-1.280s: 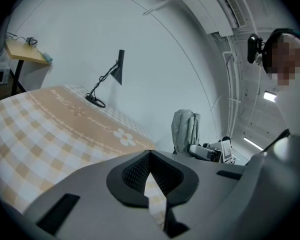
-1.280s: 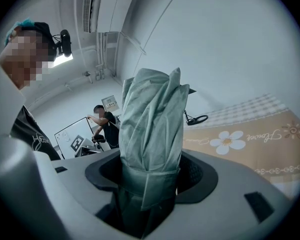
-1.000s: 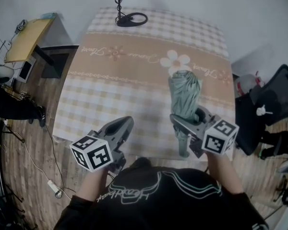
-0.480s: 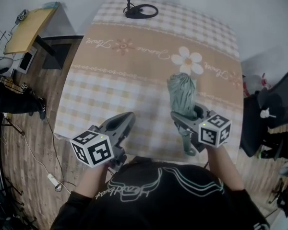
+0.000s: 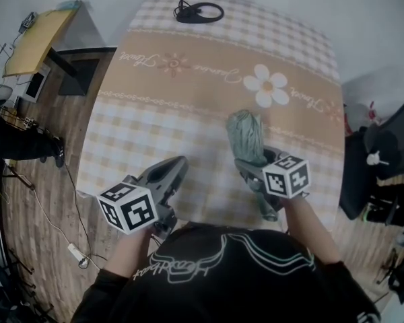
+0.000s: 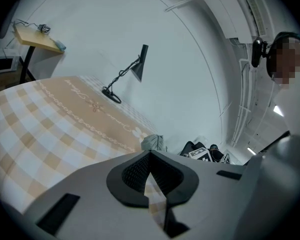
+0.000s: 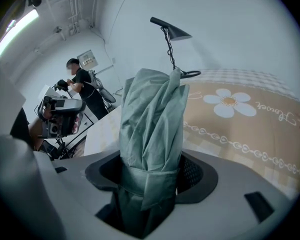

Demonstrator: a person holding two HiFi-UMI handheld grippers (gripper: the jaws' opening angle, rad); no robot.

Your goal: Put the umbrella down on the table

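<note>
A folded grey-green umbrella (image 5: 246, 134) stands nearly upright over the near right part of the checked table (image 5: 188, 93). My right gripper (image 5: 254, 171) is shut on its wrapped lower part, and the handle (image 5: 269, 209) sticks out below near the table's front edge. In the right gripper view the umbrella (image 7: 152, 119) rises between the jaws of my right gripper (image 7: 150, 176). My left gripper (image 5: 172, 173) hovers at the near left with its jaws together and nothing in them. From my left gripper (image 6: 150, 171) the umbrella's top (image 6: 152, 143) shows just beyond it.
A black desk lamp (image 5: 198, 11) stands at the table's far edge. A small yellow side desk (image 5: 37, 46) is at the left, a black chair (image 5: 390, 147) at the right. Cables lie on the wooden floor (image 5: 47, 227). A person (image 7: 82, 84) stands far off.
My right gripper has shifted a little to the left with the umbrella, and its marker cube has turned. The left gripper has barely moved.
</note>
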